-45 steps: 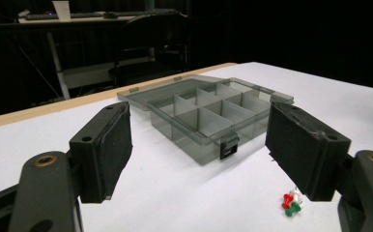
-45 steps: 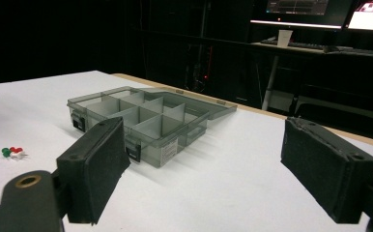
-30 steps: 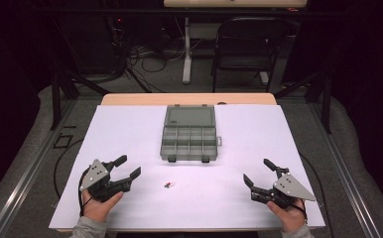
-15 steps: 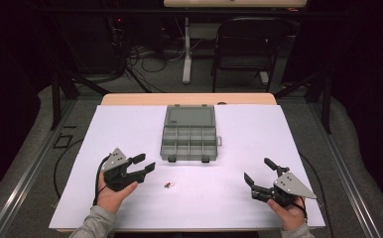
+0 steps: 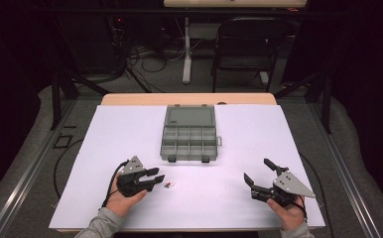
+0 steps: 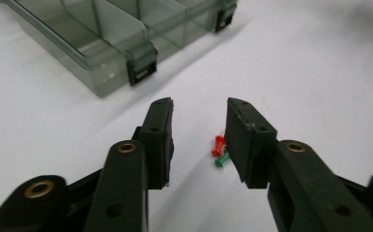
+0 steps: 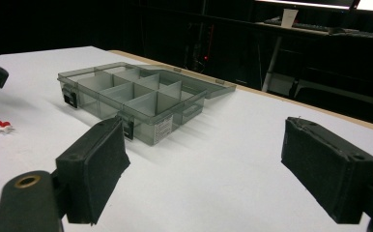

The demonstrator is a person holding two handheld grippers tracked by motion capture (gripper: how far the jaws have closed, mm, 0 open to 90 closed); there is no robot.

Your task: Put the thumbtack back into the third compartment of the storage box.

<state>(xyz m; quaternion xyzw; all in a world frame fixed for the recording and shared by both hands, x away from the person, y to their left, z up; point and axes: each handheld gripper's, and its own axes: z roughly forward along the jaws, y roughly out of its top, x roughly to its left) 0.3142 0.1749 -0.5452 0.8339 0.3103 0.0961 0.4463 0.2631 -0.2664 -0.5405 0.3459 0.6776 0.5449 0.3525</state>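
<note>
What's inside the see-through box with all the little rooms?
The box lies open, its lid flat behind it. The little rooms that show look empty. The small pins lie outside on the table, by the left gripper. The walls hide some far corners.

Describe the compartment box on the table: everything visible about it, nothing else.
The compartment box looks like smoky translucent grey plastic. It lies open on the white table cover, its flat lid folded back toward the far edge, still joined to the tray. Dividers split the tray into a grid of small compartments, all apparently empty. Two dark latches sit on its front wall, and a small label on one side wall. It rests flat and centred; neither gripper touches it.
</note>
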